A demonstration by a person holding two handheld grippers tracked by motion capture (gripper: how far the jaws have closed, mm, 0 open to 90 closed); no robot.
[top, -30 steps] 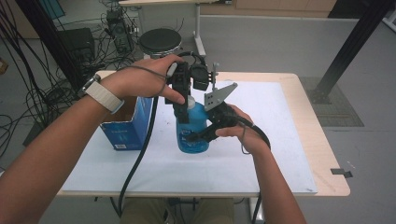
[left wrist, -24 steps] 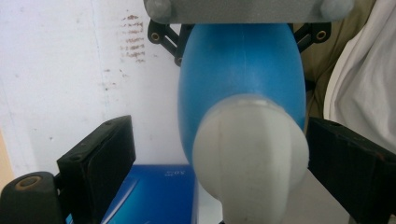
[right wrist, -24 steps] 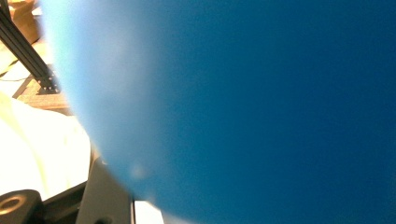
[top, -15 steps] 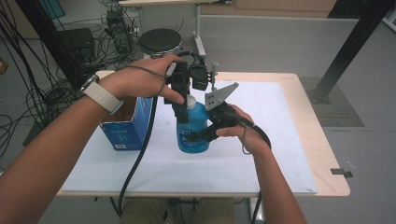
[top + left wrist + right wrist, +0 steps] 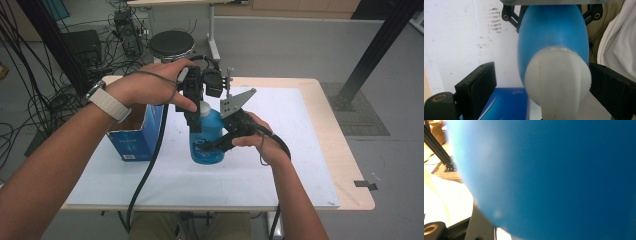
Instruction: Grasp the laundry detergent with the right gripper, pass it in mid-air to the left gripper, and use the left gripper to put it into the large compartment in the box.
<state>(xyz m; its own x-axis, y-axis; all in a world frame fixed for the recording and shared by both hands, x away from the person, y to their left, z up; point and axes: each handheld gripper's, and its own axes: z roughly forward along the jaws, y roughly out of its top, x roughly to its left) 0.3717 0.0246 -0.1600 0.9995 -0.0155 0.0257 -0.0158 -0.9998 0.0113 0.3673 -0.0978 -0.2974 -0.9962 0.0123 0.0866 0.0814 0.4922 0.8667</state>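
A blue bottle point(image 5: 209, 136) with a white cap point(image 5: 204, 108) stands upright on the white mat. My right gripper point(image 5: 214, 145) comes in level from the right and is shut on the bottle's body; in the right gripper view the blue bottle point(image 5: 554, 175) is pressed close to the lens. My left gripper point(image 5: 196, 117) points down over the top. In the left gripper view it point(image 5: 542, 75) stands open around the cap point(image 5: 557, 80): the left jaw is well apart from it, and the right jaw is at its edge. Below the cap is the blue bottle point(image 5: 554, 27).
An open blue carton point(image 5: 137, 132) stands just left of the bottle, under my left wrist. The white mat point(image 5: 280, 165) covers most of the wooden table point(image 5: 350, 155). A round stool point(image 5: 171, 45) and cables lie beyond the far edge.
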